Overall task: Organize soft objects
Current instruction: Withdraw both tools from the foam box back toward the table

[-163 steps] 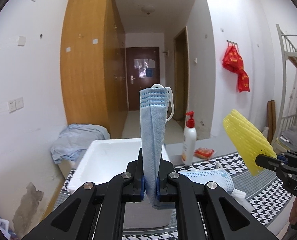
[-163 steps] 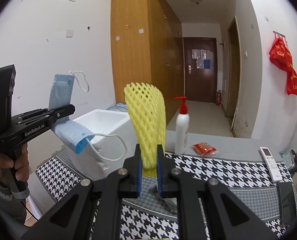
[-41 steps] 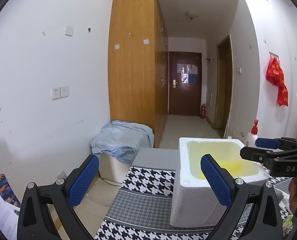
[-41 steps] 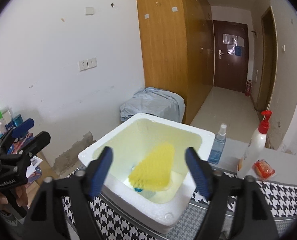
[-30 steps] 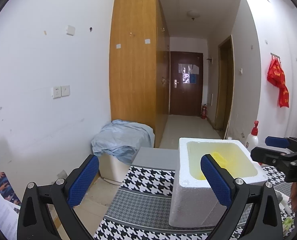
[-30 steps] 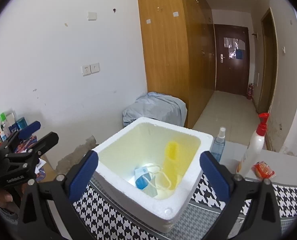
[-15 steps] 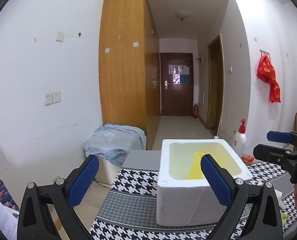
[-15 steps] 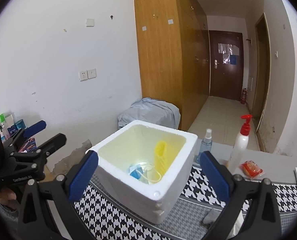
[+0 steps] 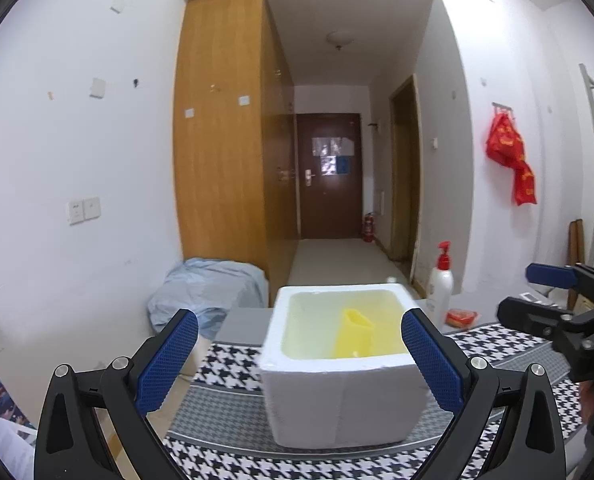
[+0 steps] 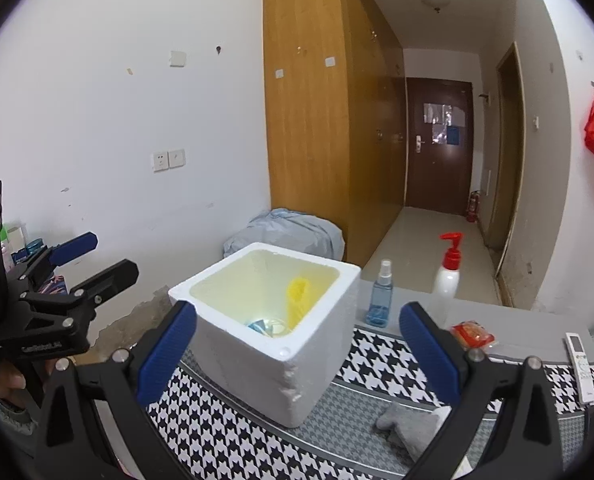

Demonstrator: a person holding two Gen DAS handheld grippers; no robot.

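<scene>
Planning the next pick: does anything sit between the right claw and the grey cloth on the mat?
Nothing visible. The grey cloth lies on the houndstooth mat beside the foam box, low within the open right claw, only bare mat before it.

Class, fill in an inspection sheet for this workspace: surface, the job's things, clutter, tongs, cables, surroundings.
Surface: table with a houndstooth cloth.
Job's things: white foam box on the cloth, holding a yellow foam net standing up and a blue face mask; grey cloth lies outside the box.
Clutter: blue spray bottle, red-capped pump bottle, red packet, white remote.
Tongs: left tongs and right tongs open, empty.
Cables: nothing seen.
Surroundings: wooden wardrobe, dark door, covered bundle.
</scene>
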